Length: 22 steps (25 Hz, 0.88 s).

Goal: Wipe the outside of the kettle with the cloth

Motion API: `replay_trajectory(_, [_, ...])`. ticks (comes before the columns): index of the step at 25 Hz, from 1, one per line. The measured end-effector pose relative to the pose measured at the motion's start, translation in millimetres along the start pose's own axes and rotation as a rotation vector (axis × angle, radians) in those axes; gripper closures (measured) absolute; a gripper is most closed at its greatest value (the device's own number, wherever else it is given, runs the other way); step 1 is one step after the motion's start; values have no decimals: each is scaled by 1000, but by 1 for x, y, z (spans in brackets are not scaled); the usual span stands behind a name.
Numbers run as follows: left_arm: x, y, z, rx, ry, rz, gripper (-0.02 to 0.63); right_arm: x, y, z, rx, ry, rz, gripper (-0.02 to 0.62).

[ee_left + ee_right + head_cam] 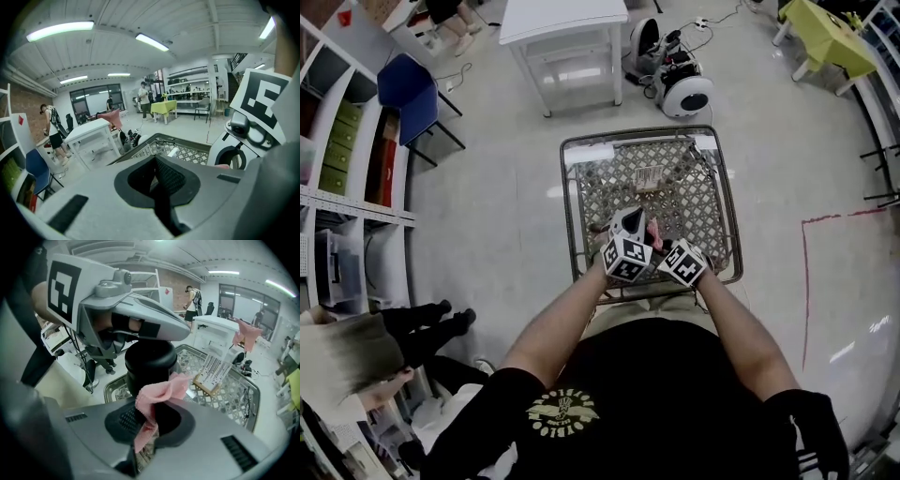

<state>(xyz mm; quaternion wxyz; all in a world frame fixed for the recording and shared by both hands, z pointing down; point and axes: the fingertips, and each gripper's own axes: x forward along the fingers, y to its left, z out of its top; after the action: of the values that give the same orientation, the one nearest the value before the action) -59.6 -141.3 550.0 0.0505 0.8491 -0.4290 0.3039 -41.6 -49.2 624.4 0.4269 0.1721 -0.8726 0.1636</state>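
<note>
Pale floor (487, 216) ringed a mesh table (577, 202) in the head view, where the left gripper (627, 217) and right gripper (659, 239) hung together over its near rim, the mesh beyond open except for 1 small rack (650, 178). In the left gripper view the left jaws met with nothing seen between them. In the right gripper view the right jaws pinched a pink cloth (161, 391), whose free end touched the black kettle (150, 363) just ahead, under the left gripper.
</note>
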Motion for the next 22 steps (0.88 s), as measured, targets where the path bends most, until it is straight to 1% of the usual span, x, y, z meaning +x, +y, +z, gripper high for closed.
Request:
replay_trajectory(3, [-1,-1,0,3,10,-4,609,-1,18,2,1,-5,24,558])
replay_trajectory(7, [0,-1,0,15,16,-19,609,5,47,14,-60,-26,64,557])
replay_trajectory(12, [0,-1,0,-13,13,-42,609,8,65,26,-103,-38,82,557])
replay_trajectory(15, [-1,-3,0,-28,16,-60,609,7,66,27,-99,-46,81,557])
replay_trajectory(22, [-1,-3,5,-52,16,-62,609,-1,45,18,-77,-48,66,557])
